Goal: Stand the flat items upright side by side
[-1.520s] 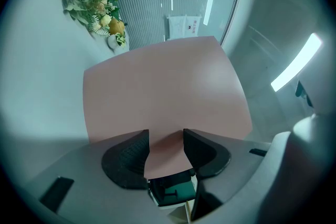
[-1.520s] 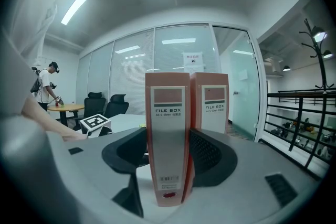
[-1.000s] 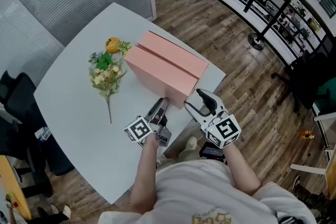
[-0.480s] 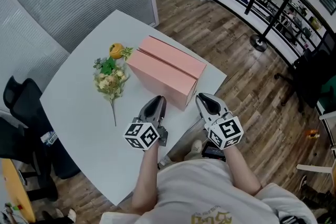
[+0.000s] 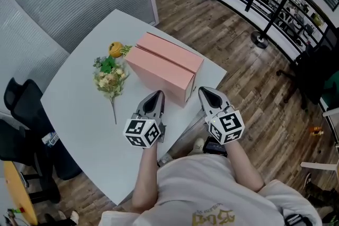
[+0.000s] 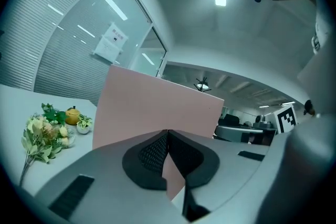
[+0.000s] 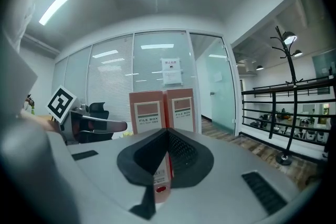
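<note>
Just past tongs (L [image 5: 157, 95], R [image 5: 204, 91]): boxes [image 5: 168, 63]

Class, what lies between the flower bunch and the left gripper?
Only bare table separates the flower bunch and the left gripper, seen in the head view.

Office. Beyond my right gripper [image 7: 167, 132]: glass partition [image 7: 205, 86] with blinds [image 7: 107, 86]; office chair [image 7: 98, 109] left of it, coat stand [image 5: 259, 39] to the right.

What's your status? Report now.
Just closed, both empty: left claw, right claw. Two pink file boxes upright, side by side. Flower bouquet lies apart.
</note>
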Demonstrator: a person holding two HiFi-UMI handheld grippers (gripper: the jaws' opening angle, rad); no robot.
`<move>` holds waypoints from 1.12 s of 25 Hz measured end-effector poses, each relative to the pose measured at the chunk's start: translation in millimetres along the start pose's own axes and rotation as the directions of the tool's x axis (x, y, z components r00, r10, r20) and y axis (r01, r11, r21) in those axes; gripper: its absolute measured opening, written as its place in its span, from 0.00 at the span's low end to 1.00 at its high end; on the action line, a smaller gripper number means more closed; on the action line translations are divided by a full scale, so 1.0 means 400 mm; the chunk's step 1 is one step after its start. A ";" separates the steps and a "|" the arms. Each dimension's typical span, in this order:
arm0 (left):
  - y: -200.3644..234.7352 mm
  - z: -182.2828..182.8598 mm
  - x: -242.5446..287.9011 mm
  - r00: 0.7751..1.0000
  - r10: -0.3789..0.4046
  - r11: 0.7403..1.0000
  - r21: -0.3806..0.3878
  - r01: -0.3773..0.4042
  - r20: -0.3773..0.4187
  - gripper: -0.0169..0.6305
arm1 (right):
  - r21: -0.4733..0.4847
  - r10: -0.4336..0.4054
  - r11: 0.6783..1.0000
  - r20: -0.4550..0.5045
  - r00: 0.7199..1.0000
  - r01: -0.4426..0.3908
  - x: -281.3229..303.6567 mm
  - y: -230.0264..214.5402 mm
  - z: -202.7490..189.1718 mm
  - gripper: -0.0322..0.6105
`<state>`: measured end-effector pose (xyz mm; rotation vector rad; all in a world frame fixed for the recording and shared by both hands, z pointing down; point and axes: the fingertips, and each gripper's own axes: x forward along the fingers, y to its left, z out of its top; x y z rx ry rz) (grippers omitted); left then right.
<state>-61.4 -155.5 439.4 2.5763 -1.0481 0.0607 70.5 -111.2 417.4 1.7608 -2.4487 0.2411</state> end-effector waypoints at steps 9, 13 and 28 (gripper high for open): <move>-0.002 -0.005 0.003 1.000 0.018 1.000 0.007 -0.018 -0.003 0.03 | -0.012 -0.008 1.000 -0.006 1.000 0.008 -0.009 -0.016 -0.002 0.07; 0.001 -0.008 0.000 1.000 0.024 1.000 0.008 -0.024 -0.009 0.03 | -0.007 -0.011 1.000 -0.008 1.000 0.011 -0.008 -0.018 -0.007 0.07; 0.000 -0.005 0.011 0.999 0.039 0.999 0.025 -0.038 -0.016 0.03 | 0.014 -0.036 0.999 0.008 0.999 0.036 -0.017 -0.064 -0.010 0.07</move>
